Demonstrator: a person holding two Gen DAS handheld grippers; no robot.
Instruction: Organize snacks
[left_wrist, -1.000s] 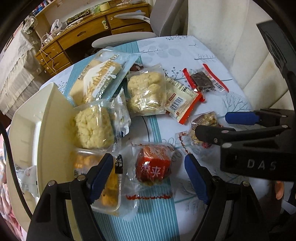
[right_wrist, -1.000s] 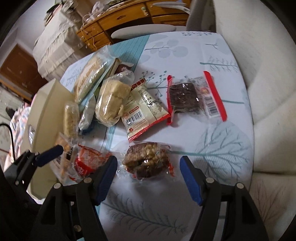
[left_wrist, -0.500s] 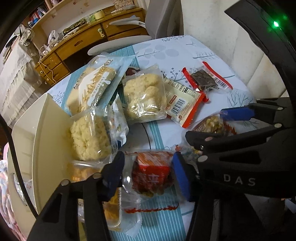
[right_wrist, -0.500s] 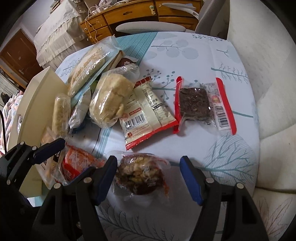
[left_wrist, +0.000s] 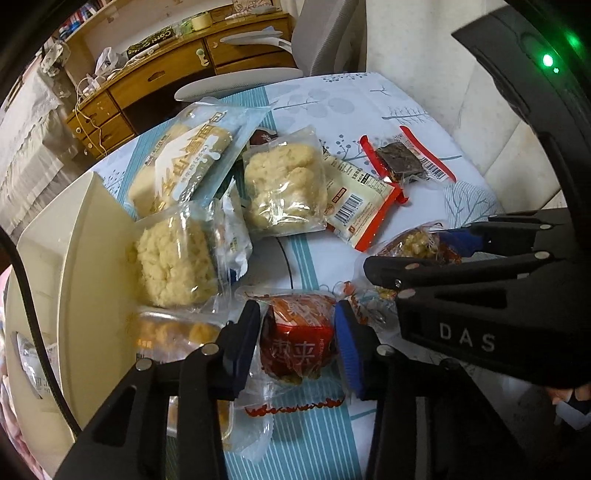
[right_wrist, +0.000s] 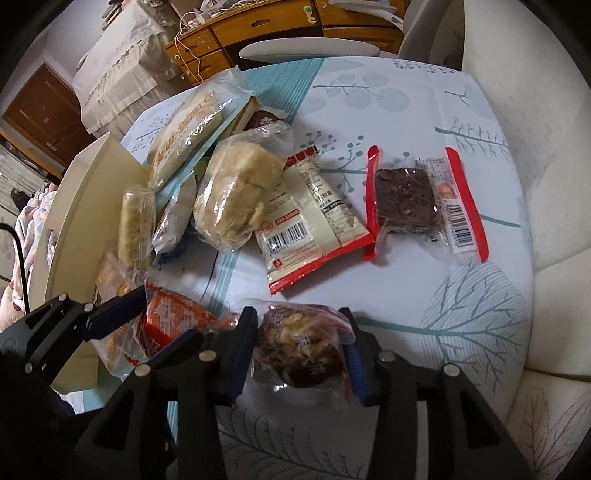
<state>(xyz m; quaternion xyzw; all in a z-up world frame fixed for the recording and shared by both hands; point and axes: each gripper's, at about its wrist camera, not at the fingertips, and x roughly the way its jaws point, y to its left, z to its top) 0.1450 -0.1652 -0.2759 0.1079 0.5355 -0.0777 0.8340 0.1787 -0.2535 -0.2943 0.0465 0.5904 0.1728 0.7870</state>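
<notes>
The left gripper (left_wrist: 298, 341) has just closed on a red clear-wrapped snack printed with white Chinese characters (left_wrist: 295, 338), low on the tree-patterned tabletop (right_wrist: 424, 122) beside a cream bin (left_wrist: 88, 280). The right gripper (right_wrist: 301, 350), stamped "DAS", has just closed on a clear-wrapped nut cluster (right_wrist: 301, 349); both seem pinched. Nearby lies a cream red-edged barcode packet (right_wrist: 306, 229).
</notes>
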